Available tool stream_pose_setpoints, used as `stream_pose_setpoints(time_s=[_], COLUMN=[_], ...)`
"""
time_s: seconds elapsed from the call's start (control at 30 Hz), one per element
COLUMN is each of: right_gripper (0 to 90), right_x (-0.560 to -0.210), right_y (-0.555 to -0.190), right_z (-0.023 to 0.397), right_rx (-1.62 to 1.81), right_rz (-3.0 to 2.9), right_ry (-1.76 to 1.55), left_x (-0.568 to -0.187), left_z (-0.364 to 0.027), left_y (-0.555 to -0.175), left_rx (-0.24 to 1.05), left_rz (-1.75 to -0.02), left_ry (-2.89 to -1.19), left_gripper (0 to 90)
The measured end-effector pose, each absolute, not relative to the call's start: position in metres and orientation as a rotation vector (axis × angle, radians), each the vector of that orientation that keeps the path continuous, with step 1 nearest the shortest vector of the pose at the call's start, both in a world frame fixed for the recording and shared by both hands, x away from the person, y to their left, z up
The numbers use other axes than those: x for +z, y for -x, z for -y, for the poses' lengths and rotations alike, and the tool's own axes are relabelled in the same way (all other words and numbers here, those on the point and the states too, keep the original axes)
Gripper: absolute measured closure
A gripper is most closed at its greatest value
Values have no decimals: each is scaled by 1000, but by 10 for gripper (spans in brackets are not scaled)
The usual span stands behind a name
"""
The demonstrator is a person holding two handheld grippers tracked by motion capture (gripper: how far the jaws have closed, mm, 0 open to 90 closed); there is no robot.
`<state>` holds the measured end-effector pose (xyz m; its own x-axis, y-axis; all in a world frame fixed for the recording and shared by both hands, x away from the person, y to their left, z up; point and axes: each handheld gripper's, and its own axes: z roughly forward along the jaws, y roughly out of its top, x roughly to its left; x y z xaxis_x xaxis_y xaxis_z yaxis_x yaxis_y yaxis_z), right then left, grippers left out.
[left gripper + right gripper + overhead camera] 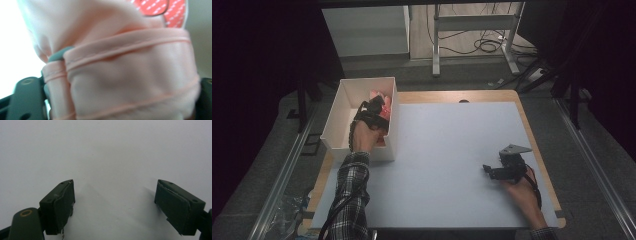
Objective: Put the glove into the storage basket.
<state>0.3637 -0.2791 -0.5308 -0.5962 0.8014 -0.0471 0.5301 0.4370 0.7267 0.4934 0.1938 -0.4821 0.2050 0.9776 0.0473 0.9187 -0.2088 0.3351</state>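
Reaching the left gripper (374, 111) into the white open-topped rectangular box (335, 116), jaws part-open around the soft pale-pink folded cloth (130, 82), no clear pinch visible. Judging it light, limp, best taken at a hemmed fold. Resting the right gripper (115, 205) wide open, empty, over the pale blue table mat (452, 150). Minding the box walls; lifting straight up.

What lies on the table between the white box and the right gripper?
Nothing: in the high view the grey table is bare between the white box and the right gripper.
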Motion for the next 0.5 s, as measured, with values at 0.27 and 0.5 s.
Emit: stream_pose_setpoints(time_s=[0.27, 0.5], right_gripper=[168, 168], right_x=[-531, -531], right_y=[-364, -364], right_z=[279, 279], right_rx=[963, 963], right_rz=[-2308, -2308], right_ry=[-1131, -1131], left_x=[-470, -451], left_z=[-202, -214], left_y=[-490, -480], left_rx=[367, 362], left_rz=[-1799, -1747], left_ry=[-2196, -2130], left_gripper=[54, 40])
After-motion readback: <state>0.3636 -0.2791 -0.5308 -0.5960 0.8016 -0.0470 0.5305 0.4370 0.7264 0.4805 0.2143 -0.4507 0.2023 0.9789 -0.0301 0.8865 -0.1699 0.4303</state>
